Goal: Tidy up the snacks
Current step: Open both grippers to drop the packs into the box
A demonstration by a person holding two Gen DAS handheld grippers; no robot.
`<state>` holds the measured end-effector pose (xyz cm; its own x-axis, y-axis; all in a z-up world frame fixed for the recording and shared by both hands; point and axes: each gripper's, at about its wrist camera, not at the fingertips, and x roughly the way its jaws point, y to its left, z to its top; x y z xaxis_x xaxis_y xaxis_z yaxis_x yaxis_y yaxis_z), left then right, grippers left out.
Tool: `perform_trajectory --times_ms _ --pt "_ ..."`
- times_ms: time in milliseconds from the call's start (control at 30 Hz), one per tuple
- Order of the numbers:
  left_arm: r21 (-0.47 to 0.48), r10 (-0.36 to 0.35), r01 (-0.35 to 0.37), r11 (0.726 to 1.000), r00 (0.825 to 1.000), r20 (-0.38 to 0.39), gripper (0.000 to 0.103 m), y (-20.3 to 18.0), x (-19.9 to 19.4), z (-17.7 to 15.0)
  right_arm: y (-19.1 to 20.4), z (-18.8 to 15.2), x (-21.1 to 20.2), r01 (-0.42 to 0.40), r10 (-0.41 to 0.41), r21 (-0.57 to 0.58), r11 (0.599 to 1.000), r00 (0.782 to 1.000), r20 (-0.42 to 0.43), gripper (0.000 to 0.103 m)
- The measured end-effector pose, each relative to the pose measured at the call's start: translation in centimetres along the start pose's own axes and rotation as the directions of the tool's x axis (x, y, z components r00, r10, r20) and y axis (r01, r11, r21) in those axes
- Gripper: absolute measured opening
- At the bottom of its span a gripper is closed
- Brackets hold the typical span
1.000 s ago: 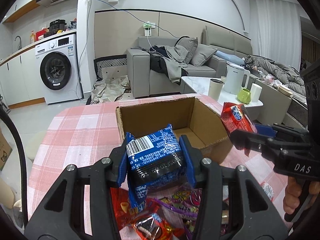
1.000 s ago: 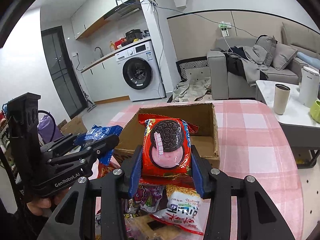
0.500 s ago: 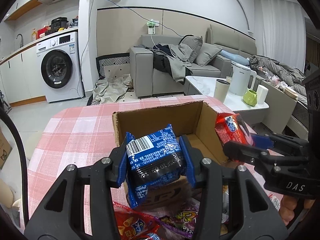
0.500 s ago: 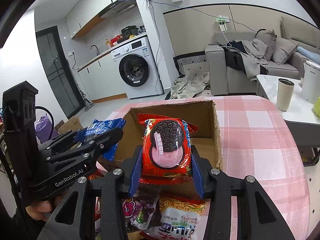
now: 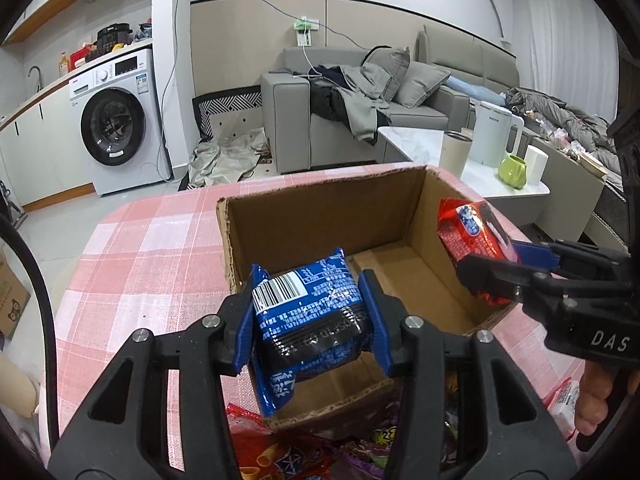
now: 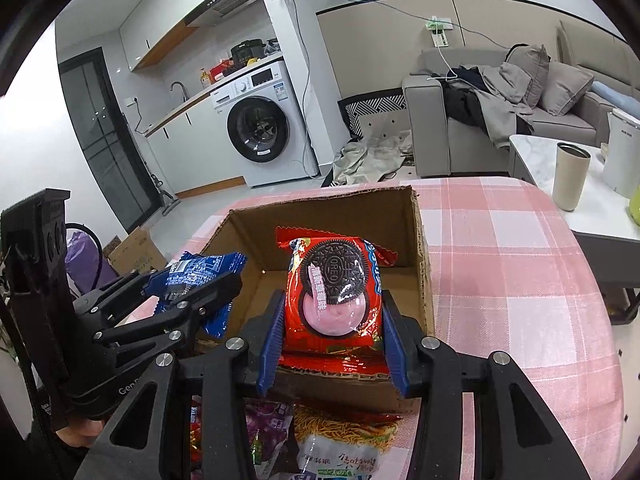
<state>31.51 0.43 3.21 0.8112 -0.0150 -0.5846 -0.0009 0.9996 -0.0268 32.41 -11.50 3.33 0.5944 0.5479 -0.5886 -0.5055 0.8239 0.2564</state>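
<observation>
Through my left camera, my left hand-held gripper is clamping one blue cookie packet above the near edge of the cardboard box on the bench; letting go too early risks it catching that rim. Through my right camera, my right hand-held gripper is squeezing one red cookie packet, with the box at twelve o'clock; the two grippers are crowding and could collide.

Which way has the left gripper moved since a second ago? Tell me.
Yes. The left gripper, shut on the blue packet, has advanced toward the cardboard box, now over its near edge.
</observation>
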Motion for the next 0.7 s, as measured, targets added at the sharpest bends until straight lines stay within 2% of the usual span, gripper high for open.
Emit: perform_trajectory --times_ms 300,467,533,600,633,700 --pt "0.052 0.007 -0.007 0.999 1.000 0.007 0.044 -0.1 1.1 0.0 0.0 -0.2 0.3 -0.004 0.004 0.007 1.000 0.999 -0.034 0.045" --pt "0.044 -0.010 0.010 0.999 1.000 0.004 0.047 0.2 1.4 0.3 0.3 -0.6 0.1 -0.018 0.018 0.013 1.000 0.998 -0.056 0.045" --pt "0.026 -0.025 0.025 0.999 1.000 -0.002 0.052 0.6 1.1 0.3 0.5 -0.7 0.1 -0.005 0.005 0.001 1.000 0.998 -0.066 0.045" --pt "0.019 -0.044 0.044 0.999 0.999 -0.005 0.067 0.7 0.6 0.3 0.8 -0.7 -0.2 0.005 -0.006 -0.015 1.000 0.998 -0.055 0.047" --pt "0.021 -0.049 0.049 0.999 0.999 0.000 0.071 0.6 0.2 0.3 0.9 -0.7 -0.5 0.011 -0.012 -0.021 1.000 0.999 -0.046 0.051" --pt "0.033 -0.024 0.023 0.999 1.000 0.020 0.094 0.1 -1.0 0.1 1.2 -0.9 -1.5 0.020 -0.020 -0.032 0.999 1.000 -0.020 0.061"
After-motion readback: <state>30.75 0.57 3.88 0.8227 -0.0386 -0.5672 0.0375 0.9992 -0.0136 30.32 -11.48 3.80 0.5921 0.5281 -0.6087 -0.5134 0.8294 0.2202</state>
